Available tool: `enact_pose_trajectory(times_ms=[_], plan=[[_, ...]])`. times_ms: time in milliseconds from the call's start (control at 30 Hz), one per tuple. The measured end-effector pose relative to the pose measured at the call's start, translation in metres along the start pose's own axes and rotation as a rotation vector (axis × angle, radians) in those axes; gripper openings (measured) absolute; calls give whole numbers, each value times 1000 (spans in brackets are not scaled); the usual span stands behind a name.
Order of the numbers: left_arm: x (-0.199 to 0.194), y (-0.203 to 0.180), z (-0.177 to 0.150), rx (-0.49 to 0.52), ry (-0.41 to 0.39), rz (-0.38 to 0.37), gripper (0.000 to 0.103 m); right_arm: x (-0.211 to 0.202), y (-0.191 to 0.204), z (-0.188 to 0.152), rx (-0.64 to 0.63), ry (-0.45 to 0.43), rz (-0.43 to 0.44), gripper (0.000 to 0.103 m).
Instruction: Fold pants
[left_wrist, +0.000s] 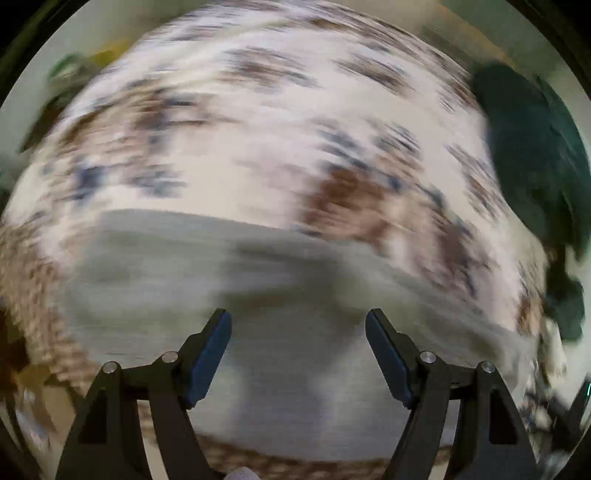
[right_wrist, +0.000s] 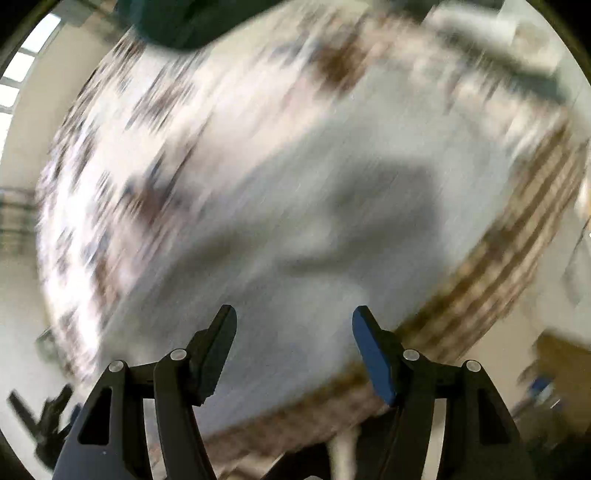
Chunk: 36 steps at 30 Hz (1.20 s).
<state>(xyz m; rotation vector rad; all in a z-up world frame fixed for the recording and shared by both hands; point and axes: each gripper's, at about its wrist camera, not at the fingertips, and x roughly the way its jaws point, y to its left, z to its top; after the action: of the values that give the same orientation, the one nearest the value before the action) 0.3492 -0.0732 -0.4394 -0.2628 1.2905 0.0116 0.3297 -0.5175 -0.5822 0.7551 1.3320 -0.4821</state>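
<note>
Both views are heavily motion-blurred. Light grey pants lie flat on a patterned white, brown and blue cloth over a table. My left gripper is open and empty above the grey fabric. In the right wrist view the grey pants fill the middle, with a dark shadow across them. My right gripper is open and empty above the pants near the table's edge.
A dark green garment lies at the right of the table and shows at the top in the right wrist view. The cloth's brown striped border hangs over the table edge. The other gripper's tool shows at lower left.
</note>
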Motion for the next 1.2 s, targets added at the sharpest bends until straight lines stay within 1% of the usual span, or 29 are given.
enact_pose_trajectory(times_ms=[33,67,100,133,200,233,267,300,333,400,433,467,500,533,600,667,733,833,867,933,967,1000,1033,1100,1133,1200], plan=[[11,-23,1,31,17,-14,74,-2,-15,28,-16,-27,-45,68],[26,-54,-1,74,37,-41,74,0,-29,60,-37,-54,-90,68],[36,-75,-3,102,47,-50,74,3,-41,88,-67,-68,-126,68],[49,-99,-5,139,57,-48,74,7,-58,111,-92,-67,-151,68],[72,-142,-9,201,79,-41,74,20,-78,155,-135,-55,-190,68],[81,-159,-10,224,88,-32,74,28,-84,173,-152,-50,-187,68],[92,-177,-11,250,97,-23,74,40,-92,189,-176,-21,-180,68],[100,-189,-10,265,107,-17,74,51,-98,203,-180,6,-163,68],[106,-198,-11,277,117,-13,74,61,-108,214,-178,33,-125,68],[117,-219,-14,301,142,4,74,77,-115,215,-191,89,-52,67],[119,-225,-14,309,147,4,74,85,-116,211,-203,106,-27,64],[121,-233,-14,325,151,6,74,93,-114,210,-230,110,-6,36],[122,-238,-15,335,151,11,74,97,-111,208,-263,102,-21,5],[123,-245,-16,350,148,15,74,99,-108,207,-286,90,-23,6],[125,-253,-17,371,146,22,74,94,-108,208,-283,26,-34,5],[129,-258,-17,383,153,25,74,84,-120,210,-213,-30,-16,5],[133,-261,-17,394,160,37,74,79,-133,215,-148,-73,-21,5],[138,-265,-17,401,163,46,74,82,-140,215,-135,-66,-40,5],[140,-265,-17,406,159,53,74,86,-140,214,-144,-57,-43,5],[145,-265,-18,408,166,62,74,88,-136,214,-169,-67,-60,5],[147,-264,-19,403,172,63,74,89,-133,212,-170,-63,-50,6],[147,-264,-19,401,174,65,74,89,-134,213,-161,-45,-28,8],[145,-263,-20,397,178,63,74,87,-138,215,-131,-10,18,12],[137,-262,-21,391,174,41,74,72,-153,212,-78,0,52,41],[131,-262,-23,391,167,31,74,60,-161,207,-55,-15,63,44],[121,-261,-31,401,165,12,74,35,-183,189,-9,-37,37,44]])
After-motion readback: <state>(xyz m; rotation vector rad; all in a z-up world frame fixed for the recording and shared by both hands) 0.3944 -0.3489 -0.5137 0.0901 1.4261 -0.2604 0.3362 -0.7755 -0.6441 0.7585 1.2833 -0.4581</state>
